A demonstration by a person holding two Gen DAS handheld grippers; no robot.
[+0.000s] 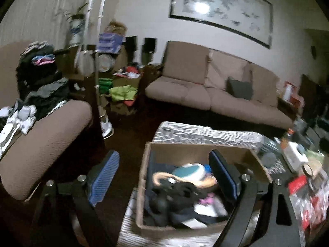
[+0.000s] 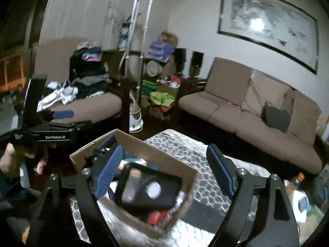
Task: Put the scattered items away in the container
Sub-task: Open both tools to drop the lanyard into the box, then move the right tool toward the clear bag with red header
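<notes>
A cardboard box (image 1: 197, 150) stands on a patterned table cover and holds black cloth, a teal and white item, an orange item and other bits. My left gripper (image 1: 164, 177) is open and empty, its right finger over the box and its left finger beyond the box's left wall. In the right wrist view the box (image 2: 144, 144) holds a black rectangular tray-like item (image 2: 148, 187) lying on top of the contents. My right gripper (image 2: 164, 173) is open and empty just above the box. The left gripper's body (image 2: 49, 135) shows at the left, held by a hand.
Scattered items lie on the table at the right: a white box (image 1: 294, 154), red packets (image 1: 298, 185), an orange-capped bottle (image 2: 296, 182). A brown sofa (image 1: 216, 88) stands behind, an armchair with piled clothes (image 1: 41, 94) at the left, and a white stand (image 2: 135, 61).
</notes>
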